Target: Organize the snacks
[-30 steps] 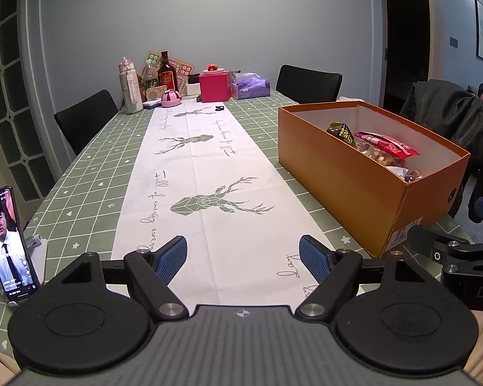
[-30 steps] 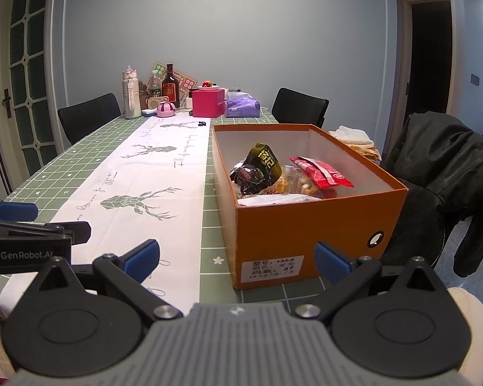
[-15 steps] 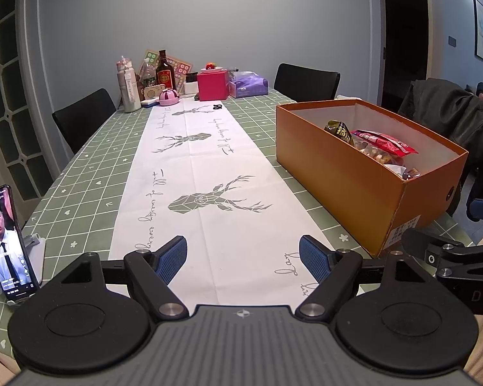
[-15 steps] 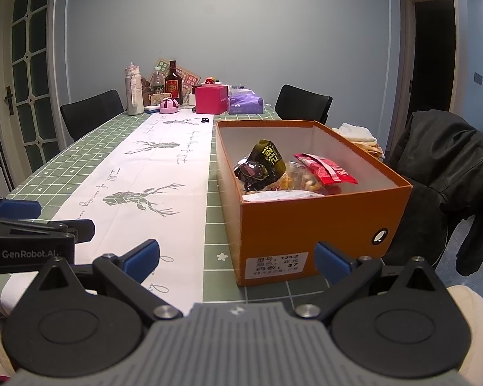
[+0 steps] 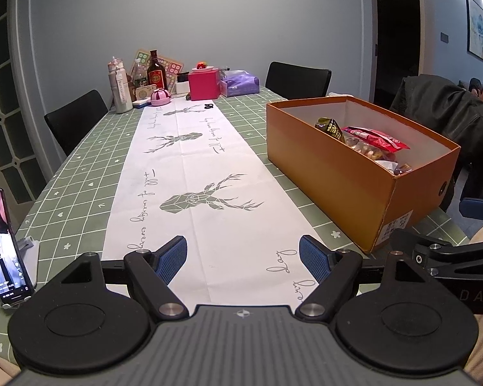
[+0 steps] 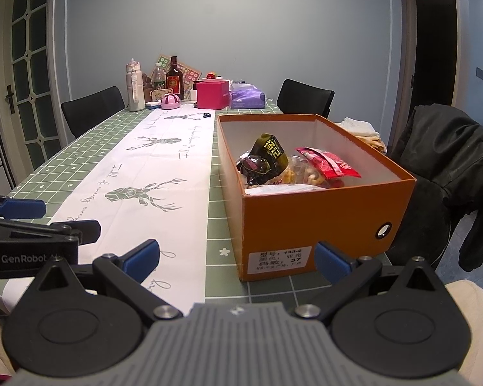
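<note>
left gripper (image 5: 243,254): wide open, empty
right gripper (image 6: 237,255): wide open, empty
orange cardboard box of snack packets (image 6: 309,222): on table, just beyond right fingertips

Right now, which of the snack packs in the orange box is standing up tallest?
The dark olive pack with yellow characters. It stands propped up at the left side of the orange box, while the red pack beside it lies flatter.
</note>
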Tool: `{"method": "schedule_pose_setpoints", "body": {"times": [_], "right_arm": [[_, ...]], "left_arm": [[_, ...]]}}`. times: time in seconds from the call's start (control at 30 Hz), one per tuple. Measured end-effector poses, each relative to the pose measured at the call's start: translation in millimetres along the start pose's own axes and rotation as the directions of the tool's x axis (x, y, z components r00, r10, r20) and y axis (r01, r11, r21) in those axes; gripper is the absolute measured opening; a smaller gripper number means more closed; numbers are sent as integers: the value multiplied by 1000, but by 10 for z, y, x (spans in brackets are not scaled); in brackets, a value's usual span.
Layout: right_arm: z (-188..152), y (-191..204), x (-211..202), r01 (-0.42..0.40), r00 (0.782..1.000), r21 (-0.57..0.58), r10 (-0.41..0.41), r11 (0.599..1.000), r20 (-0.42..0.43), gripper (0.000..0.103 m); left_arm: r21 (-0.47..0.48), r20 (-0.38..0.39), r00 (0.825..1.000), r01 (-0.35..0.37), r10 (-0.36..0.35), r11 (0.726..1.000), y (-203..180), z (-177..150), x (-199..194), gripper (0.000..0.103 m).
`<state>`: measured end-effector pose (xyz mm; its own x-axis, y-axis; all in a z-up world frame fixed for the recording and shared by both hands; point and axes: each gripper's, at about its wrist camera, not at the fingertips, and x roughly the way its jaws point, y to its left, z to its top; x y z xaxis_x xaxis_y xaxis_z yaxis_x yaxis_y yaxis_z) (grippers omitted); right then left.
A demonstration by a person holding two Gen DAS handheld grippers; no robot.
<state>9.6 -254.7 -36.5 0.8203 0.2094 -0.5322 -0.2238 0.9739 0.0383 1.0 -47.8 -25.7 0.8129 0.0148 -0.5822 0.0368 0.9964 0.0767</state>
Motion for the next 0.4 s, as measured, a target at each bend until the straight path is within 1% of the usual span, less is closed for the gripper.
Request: {"method": "schedule_pose_setpoints", "body": {"times": [0.4], "right_arm": [[-6,-5,8,-2,1000,0,2,1000,-3,100]], "left_arm": [[2,0,1000,11,-11,1000,-11,2,-3,93]]}}
